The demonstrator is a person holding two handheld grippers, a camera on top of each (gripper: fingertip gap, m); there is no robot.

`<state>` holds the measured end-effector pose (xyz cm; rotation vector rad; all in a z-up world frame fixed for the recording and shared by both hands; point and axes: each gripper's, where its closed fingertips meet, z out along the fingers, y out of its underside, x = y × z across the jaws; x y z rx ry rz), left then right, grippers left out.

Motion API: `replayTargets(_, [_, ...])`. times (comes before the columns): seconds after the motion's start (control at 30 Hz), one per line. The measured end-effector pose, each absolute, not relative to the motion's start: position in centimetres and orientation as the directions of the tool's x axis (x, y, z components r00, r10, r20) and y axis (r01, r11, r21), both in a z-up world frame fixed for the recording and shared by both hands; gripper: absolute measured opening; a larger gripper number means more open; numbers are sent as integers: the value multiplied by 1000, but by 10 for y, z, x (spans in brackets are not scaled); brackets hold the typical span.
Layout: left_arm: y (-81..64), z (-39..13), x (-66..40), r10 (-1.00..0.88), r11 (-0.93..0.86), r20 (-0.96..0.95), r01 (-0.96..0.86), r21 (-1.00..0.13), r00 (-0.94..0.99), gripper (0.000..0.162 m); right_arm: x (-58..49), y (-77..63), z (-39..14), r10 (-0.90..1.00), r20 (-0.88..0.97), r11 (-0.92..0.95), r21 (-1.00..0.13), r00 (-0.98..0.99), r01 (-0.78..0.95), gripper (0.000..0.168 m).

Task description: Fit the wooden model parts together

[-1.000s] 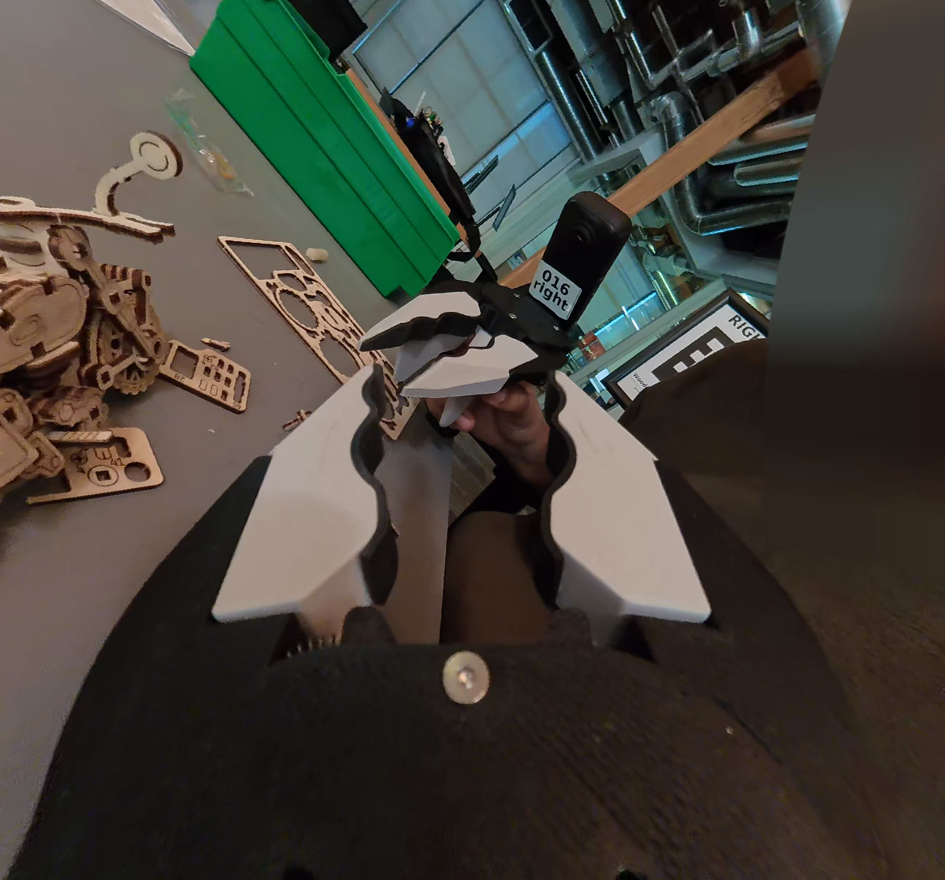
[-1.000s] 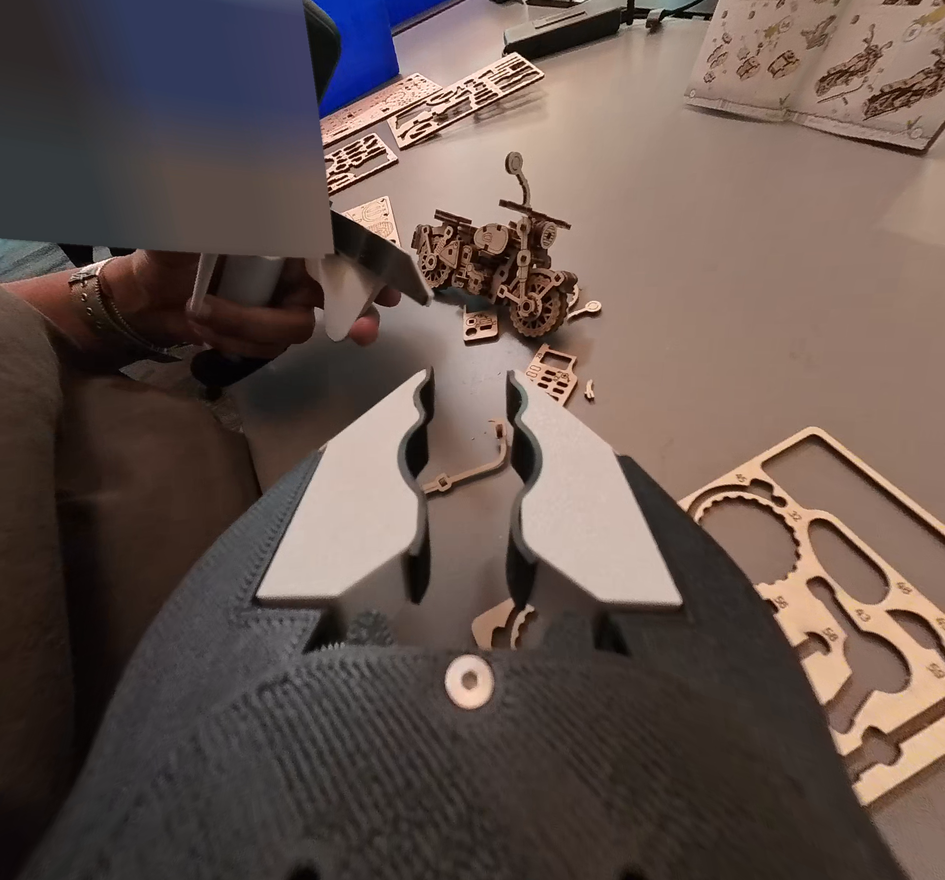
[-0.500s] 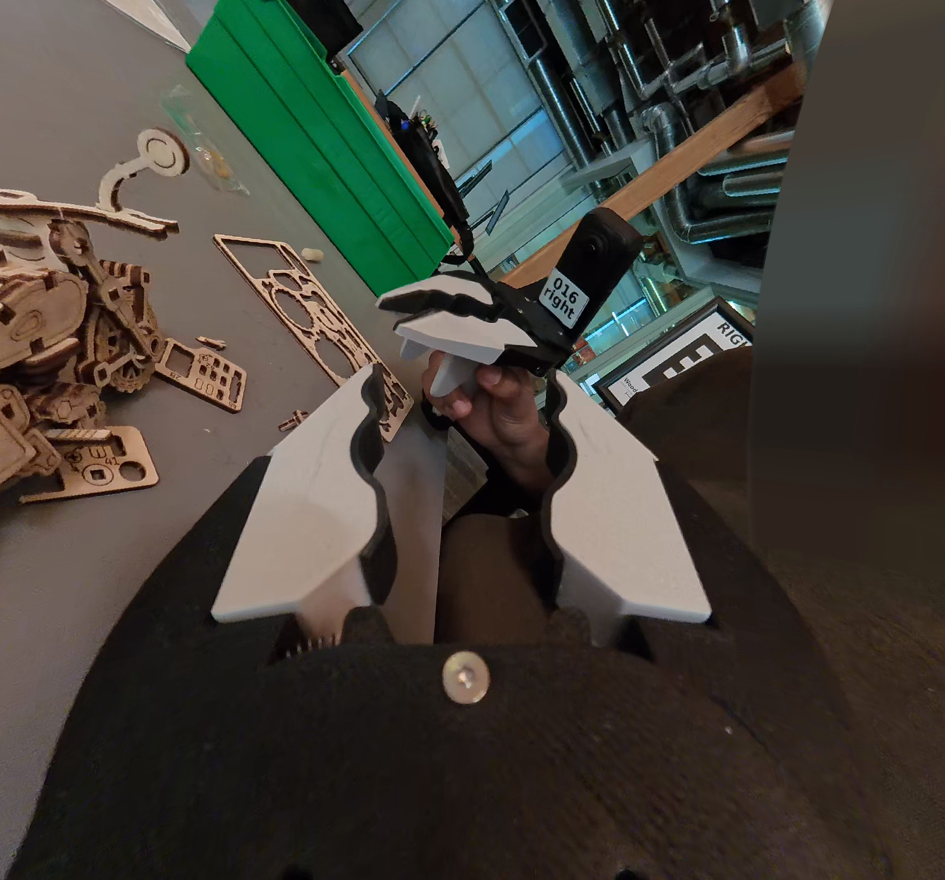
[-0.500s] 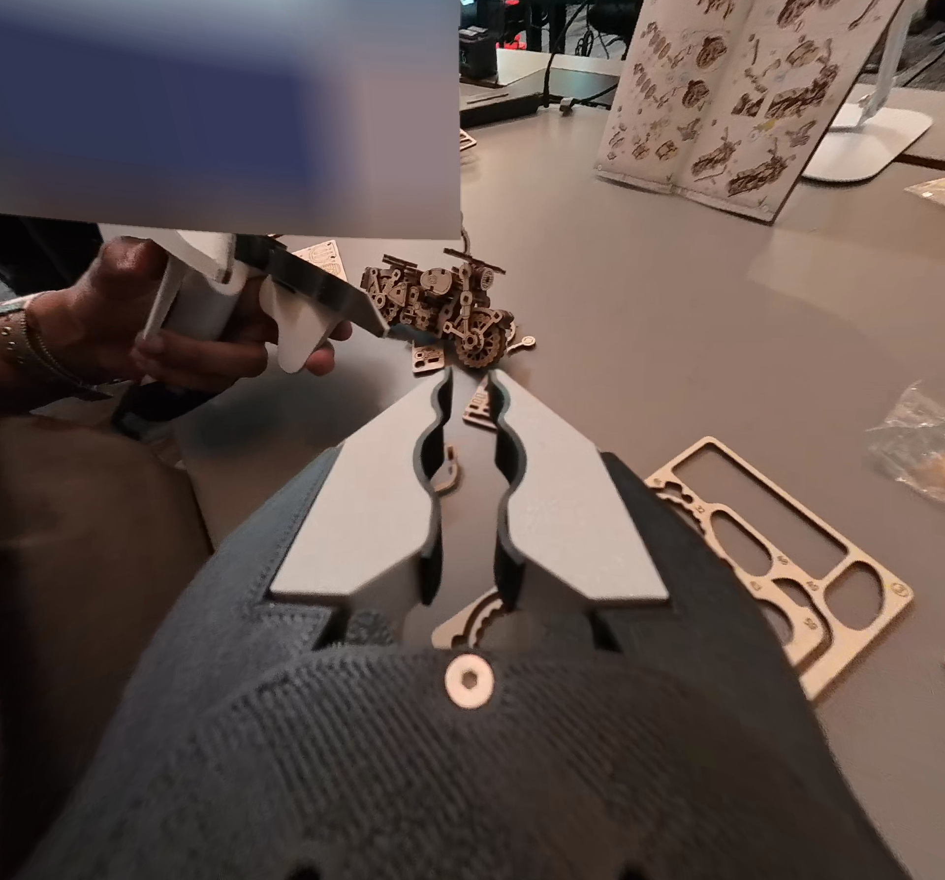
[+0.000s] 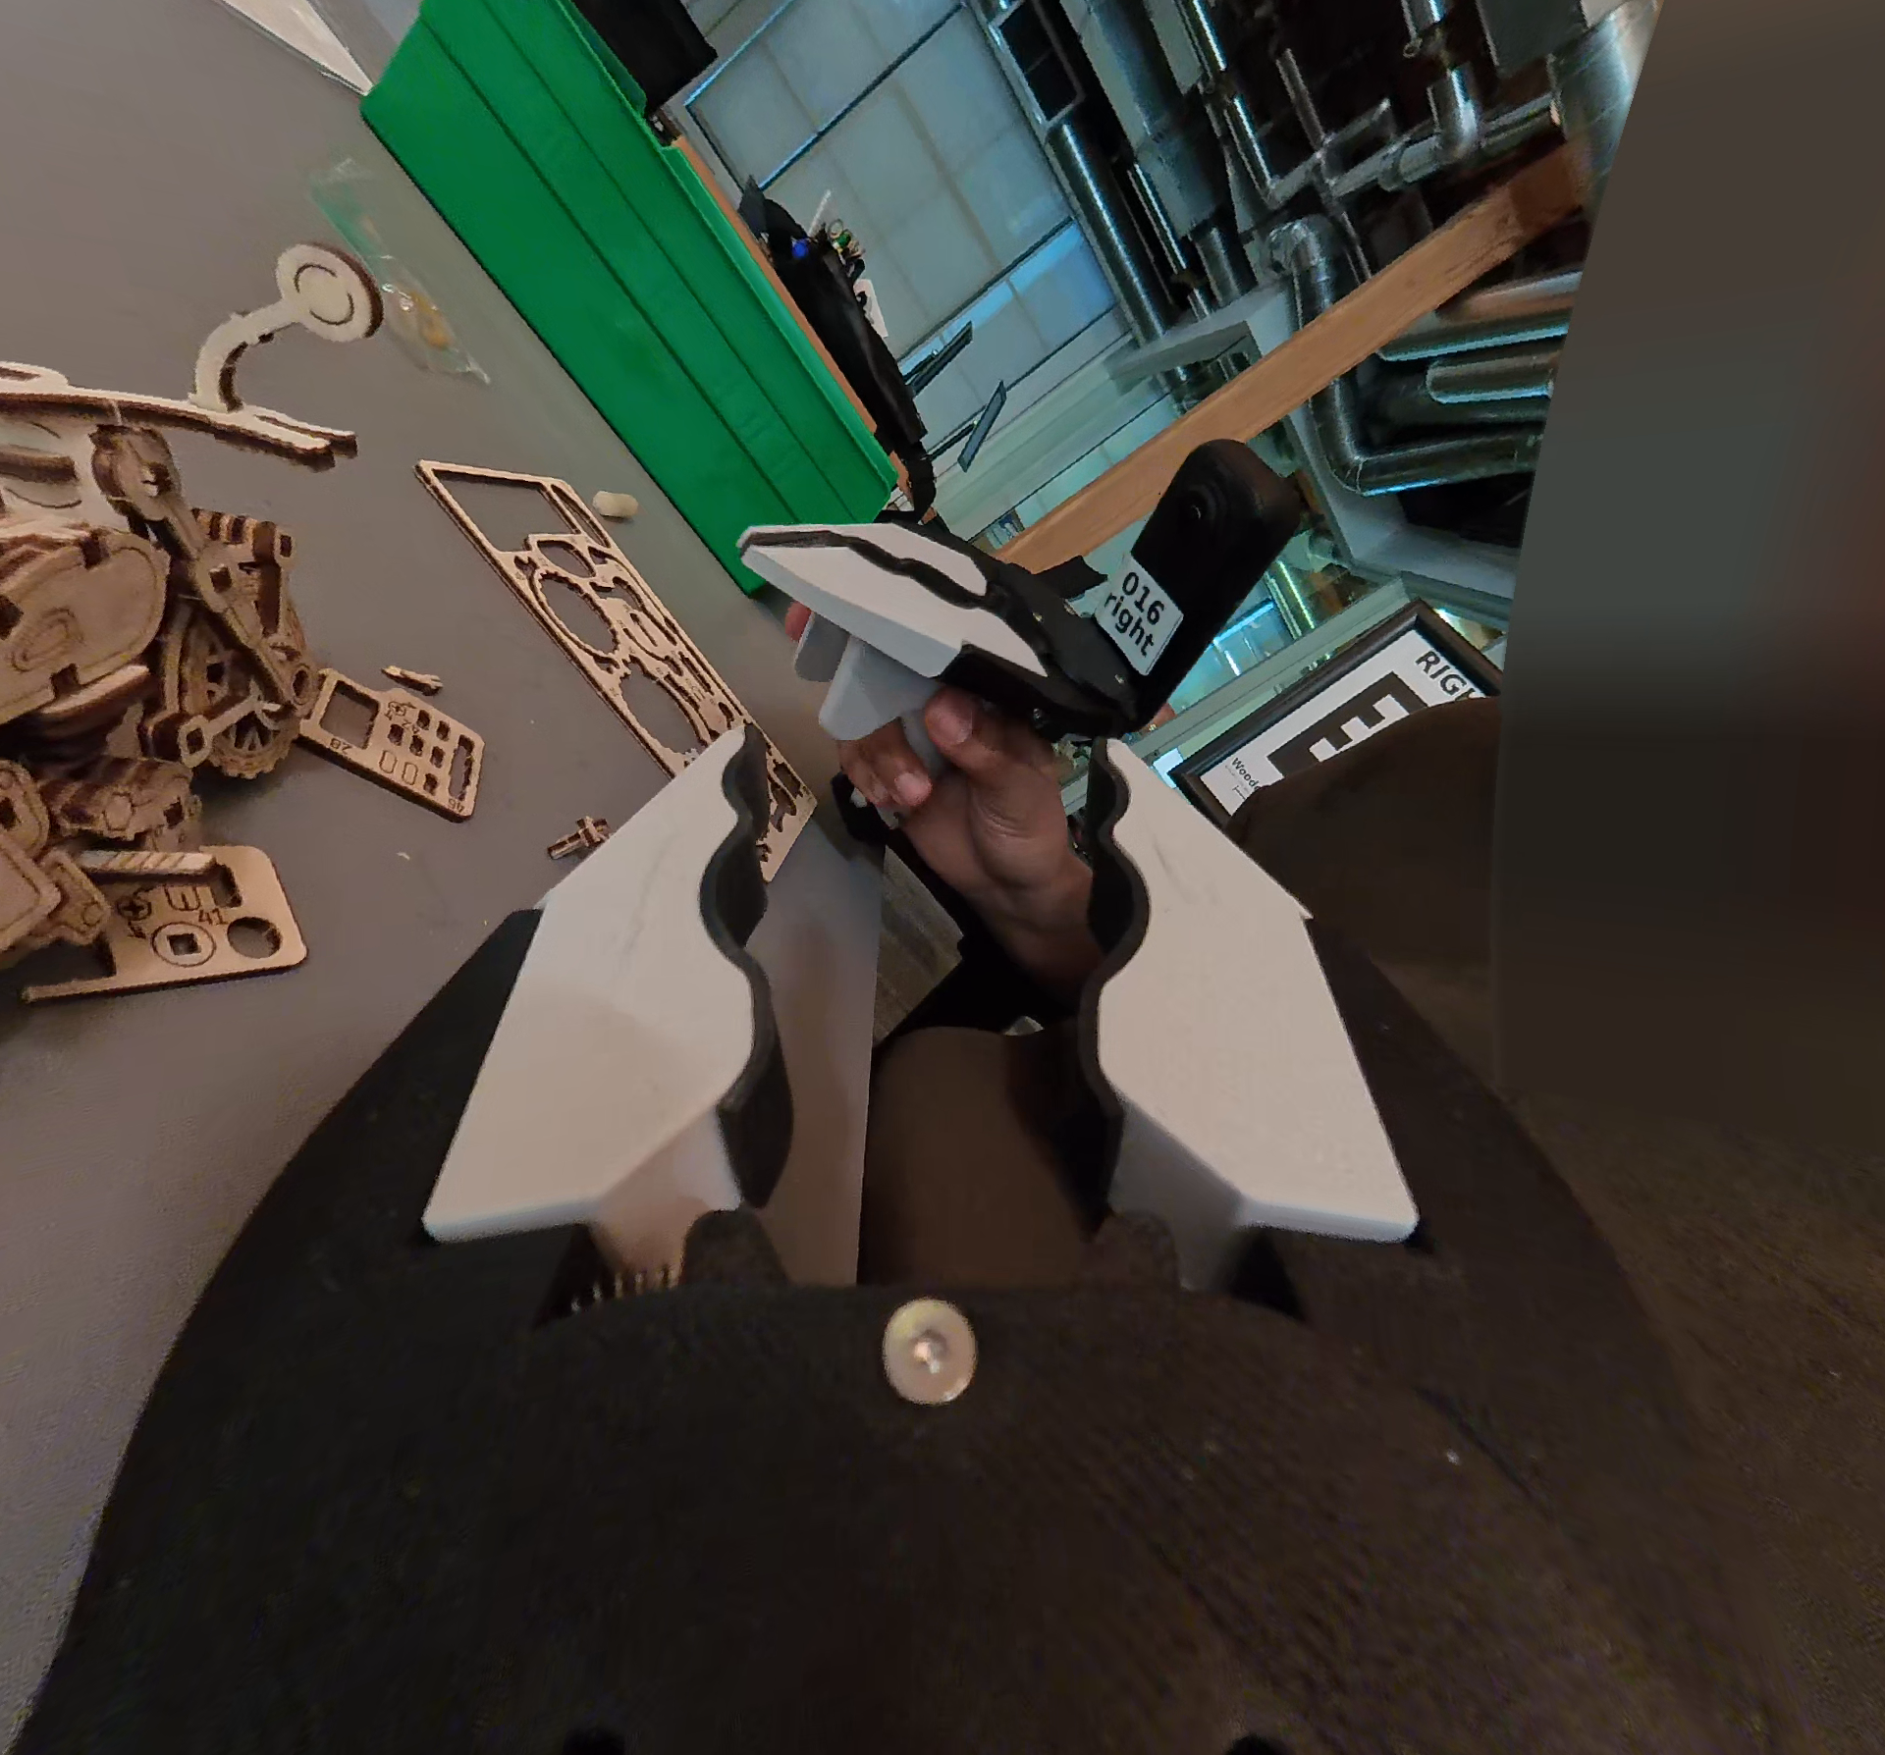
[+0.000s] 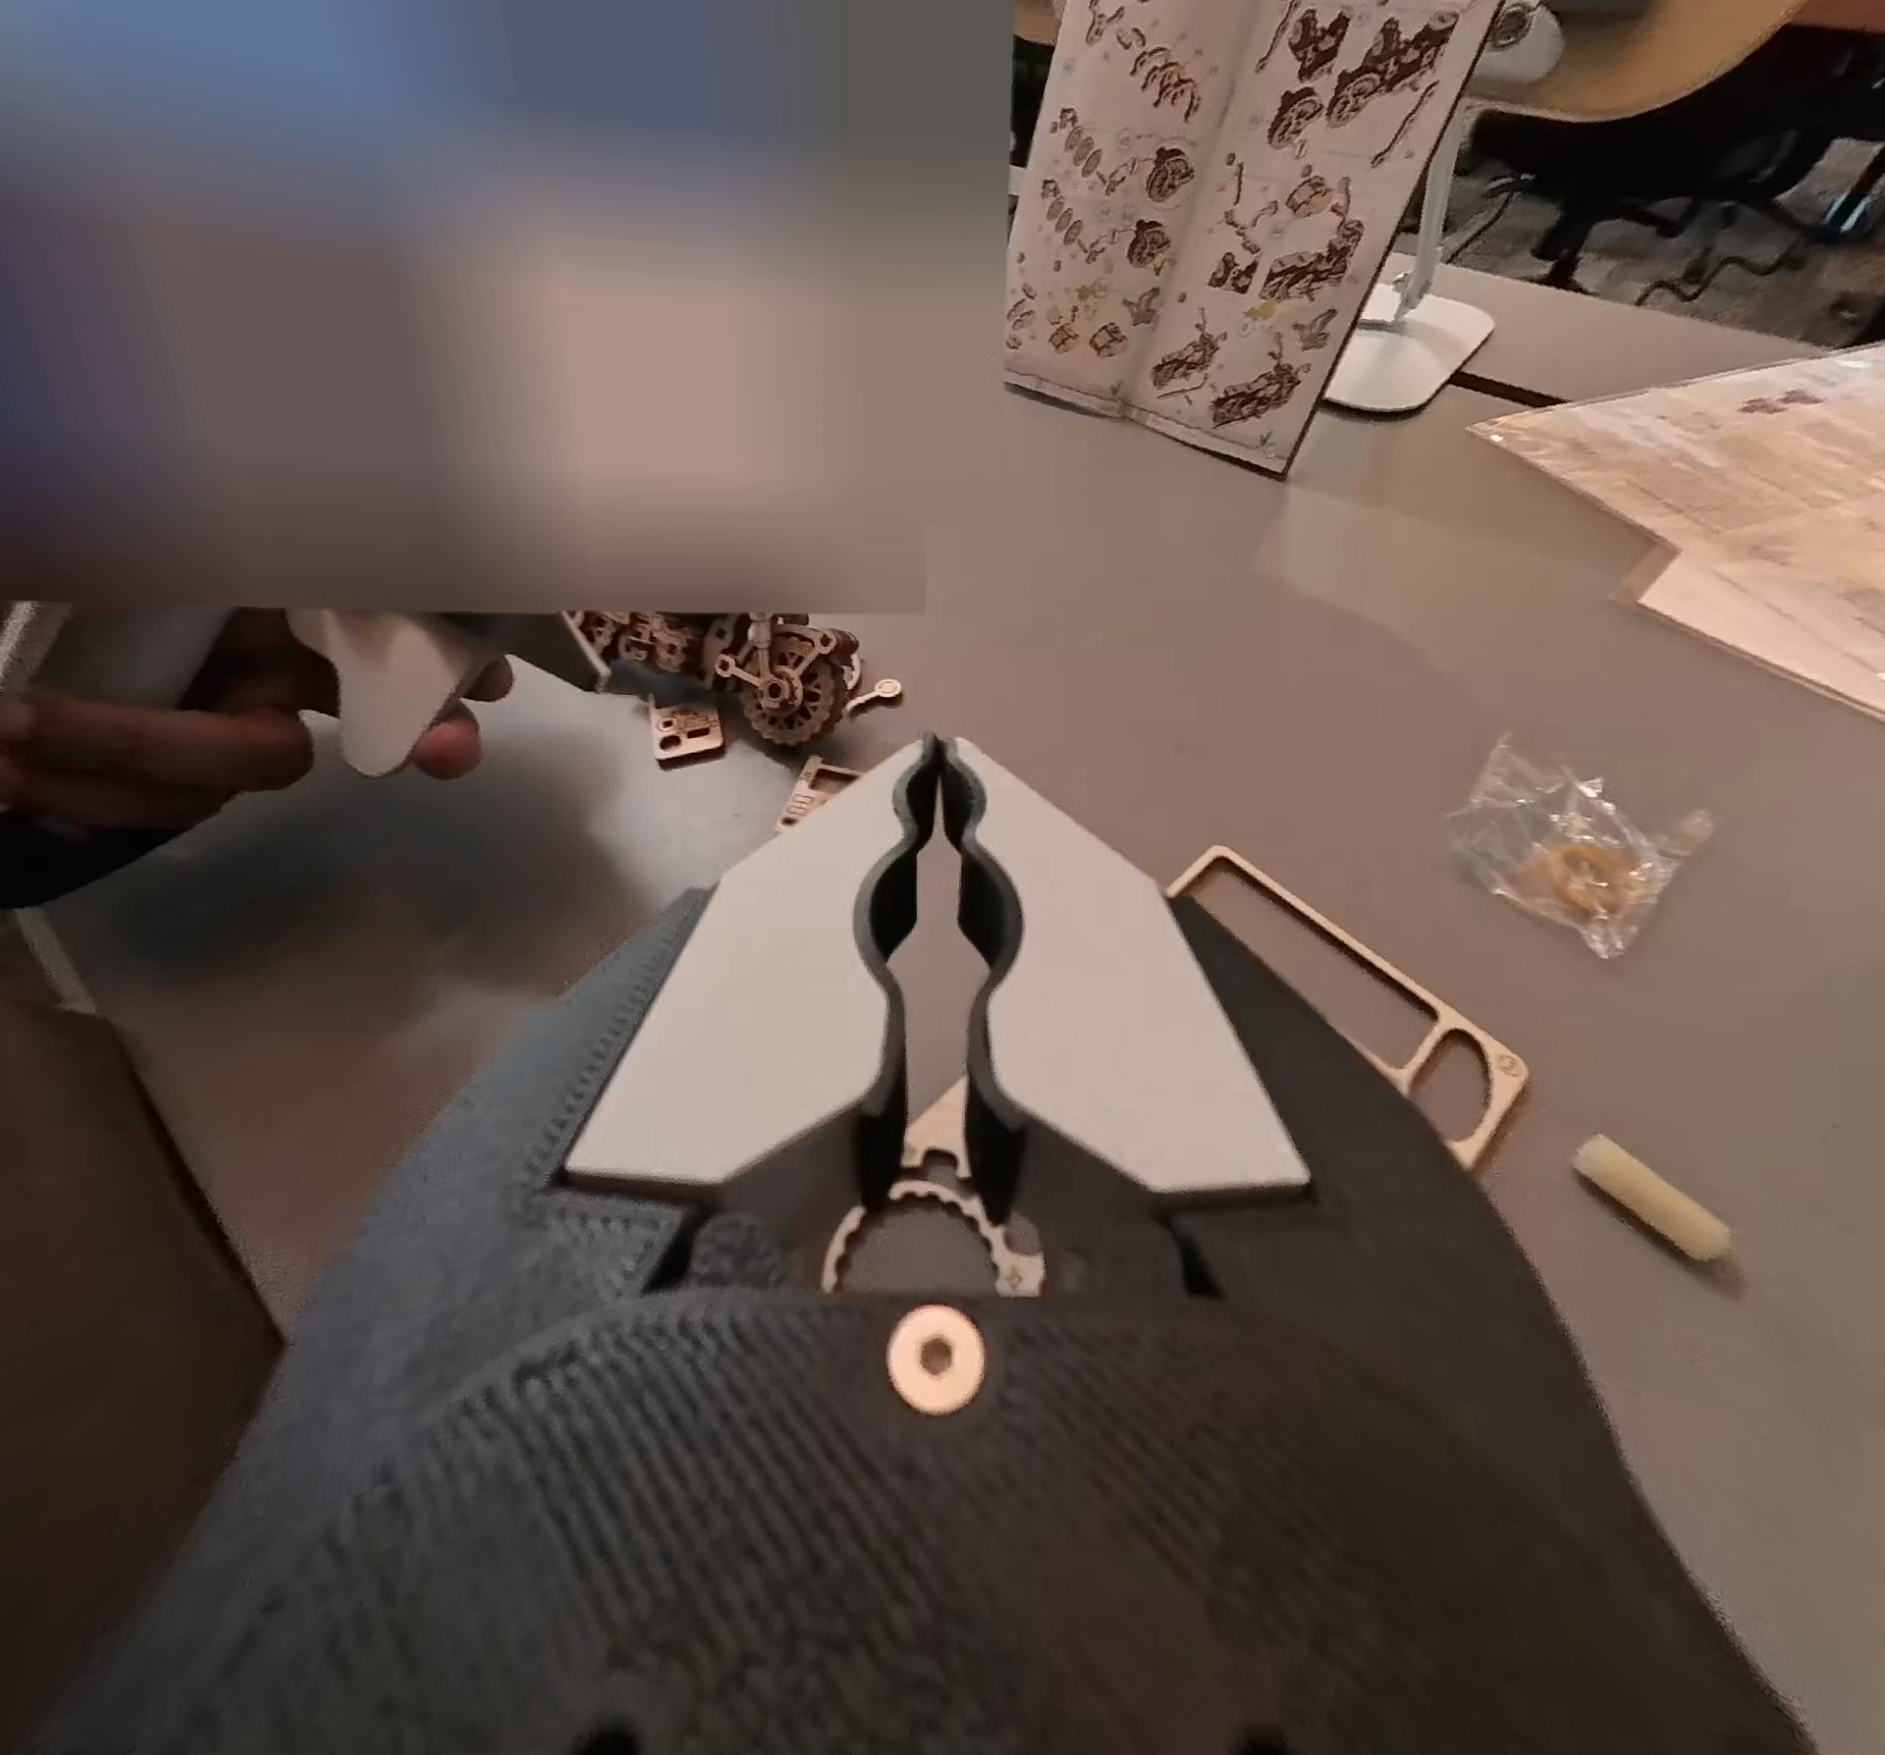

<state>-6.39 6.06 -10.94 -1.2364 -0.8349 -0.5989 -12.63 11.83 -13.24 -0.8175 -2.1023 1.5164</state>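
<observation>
The part-built wooden motorcycle model (image 5: 112,645) stands on the grey table at the left of the left wrist view, and shows far off in the right wrist view (image 6: 775,676). Small wooden plates (image 5: 393,747) lie beside it. My left gripper (image 5: 923,773) is open and empty, held above the table's edge. My right gripper (image 6: 938,753) is shut with nothing seen between its tips, held above a punched-out wooden sheet (image 6: 1357,982). It also shows in the left wrist view (image 5: 816,564), in a hand. The left gripper shows partly in the right wrist view (image 6: 398,686).
A green bin (image 5: 612,207) stands at the back of the table. An instruction sheet (image 6: 1224,207) hangs on a stand. A clear plastic bag (image 6: 1571,870) and a small cream cylinder (image 6: 1652,1211) lie to the right. Another punched sheet (image 5: 612,625) lies near the model. Tip to tip, the grippers are about 9 centimeters apart. About 20 centimeters separates my right fingertips from the small cream cylinder (image 6: 1652,1211). It is also in sight in the left wrist view (image 5: 624,507).
My right gripper has gone from open to shut and has tilted up and swung right, away from a small curved part on the table. My left gripper has stayed open and almost still.
</observation>
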Motion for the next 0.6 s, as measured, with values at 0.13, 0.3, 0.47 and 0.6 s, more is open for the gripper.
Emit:
replayTargets(0.13, [61, -109, -64, 42, 242, 815, 786, -569, 577, 60, -129, 120, -134, 687, 50, 265, -946, -724, 186, 0])
replayTargets(0.3, [61, -109, -64, 41, 242, 817, 787, -567, 576, 60, -128, 119, -132, 682, 26, 241, -952, -731, 190, 10])
replayTargets(0.47, [61, -109, -64, 41, 242, 817, 787, -567, 575, 60, -128, 120, -131, 677, -2, 220, -954, -736, 205, 14])
replayTargets(0.6, [61, -110, -64, 41, 240, 818, 789, -565, 573, 60, -120, 114, -134, 635, -57, 212, -946, -770, 245, 13])
